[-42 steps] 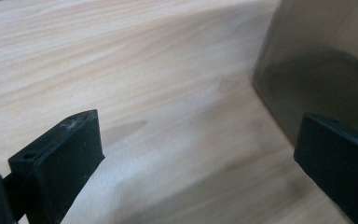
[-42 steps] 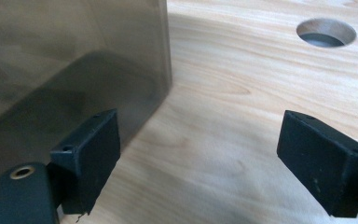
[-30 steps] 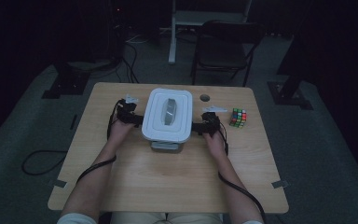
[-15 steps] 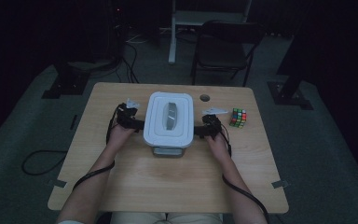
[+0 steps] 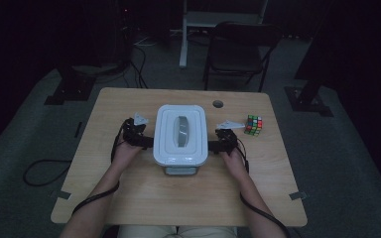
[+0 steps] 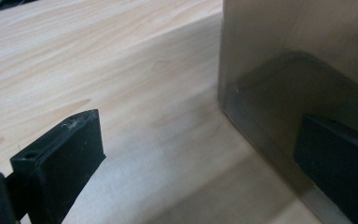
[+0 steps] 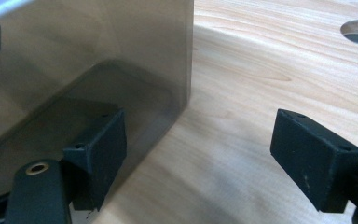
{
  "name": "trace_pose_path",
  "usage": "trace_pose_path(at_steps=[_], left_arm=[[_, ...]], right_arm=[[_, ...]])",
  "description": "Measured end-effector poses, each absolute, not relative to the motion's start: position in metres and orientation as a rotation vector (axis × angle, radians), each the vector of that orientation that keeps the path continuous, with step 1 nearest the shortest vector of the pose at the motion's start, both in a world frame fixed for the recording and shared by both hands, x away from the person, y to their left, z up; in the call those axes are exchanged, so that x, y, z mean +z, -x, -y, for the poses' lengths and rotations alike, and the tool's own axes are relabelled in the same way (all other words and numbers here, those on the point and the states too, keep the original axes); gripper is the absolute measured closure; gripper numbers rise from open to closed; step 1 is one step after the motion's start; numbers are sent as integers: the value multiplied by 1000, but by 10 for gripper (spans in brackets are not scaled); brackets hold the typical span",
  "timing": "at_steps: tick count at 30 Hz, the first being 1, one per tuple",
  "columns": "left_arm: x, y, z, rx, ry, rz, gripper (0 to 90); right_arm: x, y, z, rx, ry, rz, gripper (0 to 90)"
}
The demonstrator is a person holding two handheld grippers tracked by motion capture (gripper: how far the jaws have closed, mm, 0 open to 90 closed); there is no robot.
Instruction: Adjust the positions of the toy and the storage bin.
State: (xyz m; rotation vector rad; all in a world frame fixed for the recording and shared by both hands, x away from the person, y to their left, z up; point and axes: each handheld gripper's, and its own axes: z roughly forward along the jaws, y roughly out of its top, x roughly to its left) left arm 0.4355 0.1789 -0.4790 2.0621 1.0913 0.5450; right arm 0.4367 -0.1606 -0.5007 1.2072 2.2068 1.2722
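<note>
– Between the two claws sits the white box [image 5: 180, 134], long axis running away from the person, mid-table [image 5: 129, 198].
– Claw state?
– Left claw [image 5: 146, 141] and right claw [image 5: 213, 146] both gape wide, each flanking a side wall, equally near.

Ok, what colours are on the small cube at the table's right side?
The cube shows green, red, white and yellow squares, best seen in the high view.

Dim lab, tripod bases [image 5: 69, 89] (floor cables [image 5: 39, 171])

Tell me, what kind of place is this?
Probably a dim lab or recording workspace, not a home: a bare wooden table on grey carpet, black stand bases around it, loose cables on the floor, and a folding chair behind.
</note>
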Motion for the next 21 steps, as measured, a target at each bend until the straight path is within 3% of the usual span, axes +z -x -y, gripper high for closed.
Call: trace_pose_path(at_steps=[21], left_arm=[[-481, -392, -177, 525, -2074, -1033, 24]], right_arm=[[-501, -389, 170, 1316, -1134, -2258, 182]])
